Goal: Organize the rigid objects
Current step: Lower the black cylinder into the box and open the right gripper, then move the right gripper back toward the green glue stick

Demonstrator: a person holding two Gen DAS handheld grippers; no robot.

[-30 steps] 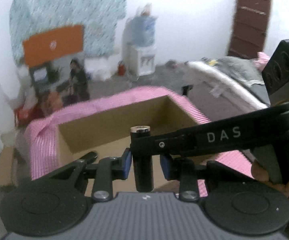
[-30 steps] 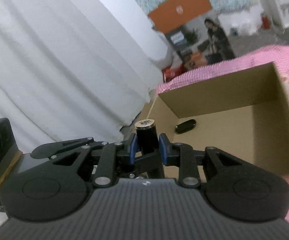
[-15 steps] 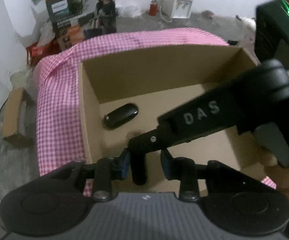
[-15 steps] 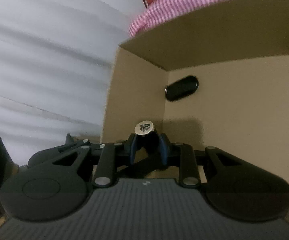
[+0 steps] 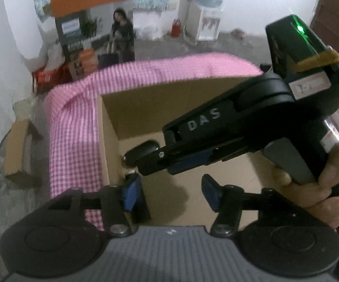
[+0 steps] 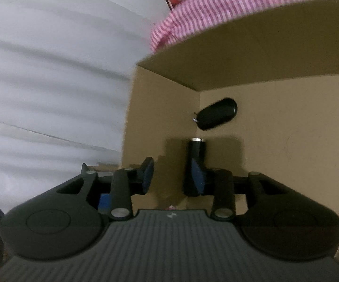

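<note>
Pink checked cloth (image 5: pixel 73 127) drapes the table around our open cardboard box (image 5: pixel 132 108), with a water dispenser (image 5: pixel 204 23) against the far wall. Our left gripper (image 5: pixel 167 193) hangs spread wide at frame bottom, holding nothing. Our right gripper (image 6: pixel 171 175) is likewise parted; the black cylinder (image 6: pixel 196 150) stands on the box floor just beside its right pad (image 6: pixel 197 176), whether touching we cannot tell. A black oval fob (image 6: pixel 216 114) lies near the box's far corner, just beyond the cylinder. Only the left wrist view shows the right gripper's body and the hand (image 5: pixel 322 181) gripping it; only the right view shows the cylinder plainly.
</note>
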